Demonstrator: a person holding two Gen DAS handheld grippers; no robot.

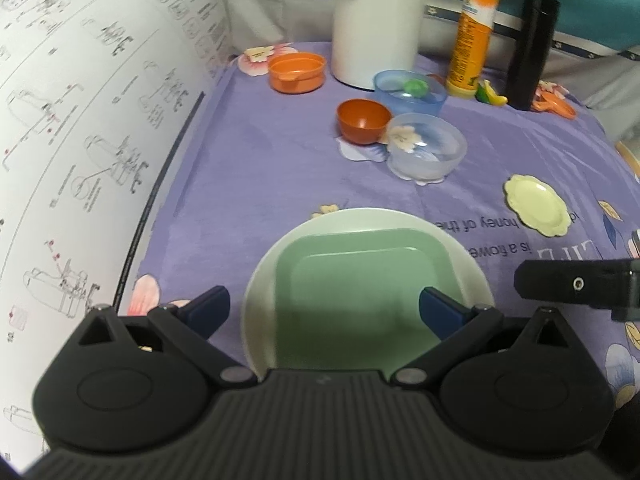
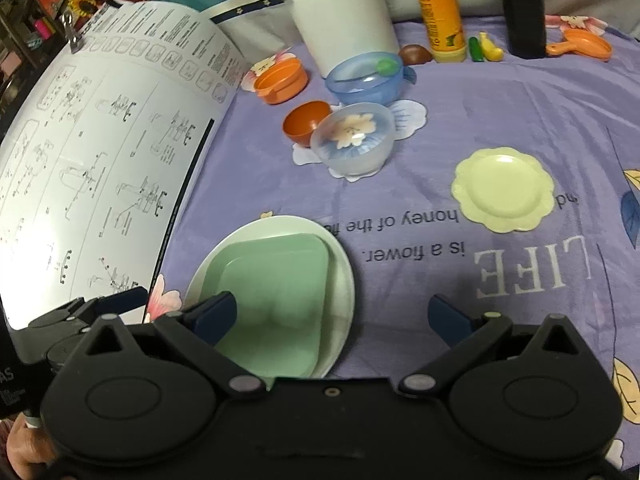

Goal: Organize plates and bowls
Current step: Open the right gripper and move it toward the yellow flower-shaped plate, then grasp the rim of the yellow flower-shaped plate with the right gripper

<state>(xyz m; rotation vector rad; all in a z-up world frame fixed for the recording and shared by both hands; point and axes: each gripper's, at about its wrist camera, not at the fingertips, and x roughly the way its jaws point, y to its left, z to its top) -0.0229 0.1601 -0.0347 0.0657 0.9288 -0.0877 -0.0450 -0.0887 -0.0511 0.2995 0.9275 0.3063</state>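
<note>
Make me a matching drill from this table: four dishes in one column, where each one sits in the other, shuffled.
Dishes
1. green square plate
2. yellow scalloped plate
3. brown bowl
4. blue bowl

Places
A. alone on the cloth, right of the stack
B. on the white round plate
C. by the white jug, green ball inside
D. touching the clear bowl

Pairs: 1-B, 2-A, 3-D, 4-C
</note>
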